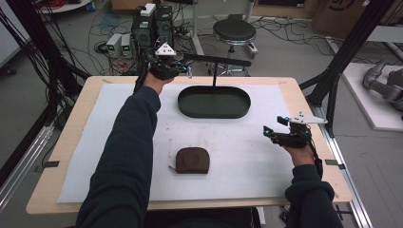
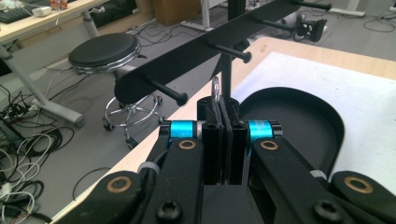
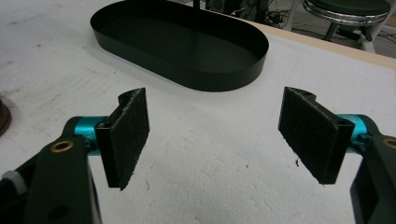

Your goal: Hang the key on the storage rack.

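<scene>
- Your left gripper [image 1: 186,70] is raised at the far edge of the table [image 1: 62,142], just left of the black oval tray [image 1: 214,113] and close to the black rack bar [image 2: 187,58] that stands over that tray.
- Its jaws are clamped together on a small metal ring [image 2: 216,87], thin and shiny, which sticks up above the pads.
- The ring sits just below and between two of the bar's round-headed pegs [image 2: 166,91]; it touches neither of them.
- The bar is flat and matte black, carried on a thin upright post [image 1: 214,76] at the tray's far rim.
- The tray is a shallow stadium shape with a low vertical wall, dull black inside.
- Your right gripper [image 1: 275,135] rests near the table's right edge, well to the right of the tray and nearer you. Its jaws stand wide apart with nothing between them; the pads [image 3: 133,133] are rough black foam.
- A brown pouch [image 1: 192,160], rounded at the top and leather-like, lies flat on the white mat [image 1: 95,142], nearer you than the tray and well apart from both grippers.
- The mat is grainy and lightly scuffed; the table under it is pale wood.
- Beyond the tray's far side stand a round black stool [image 1: 234,32] and tangled cables on the floor.
- No legible writing is visible.
</scene>
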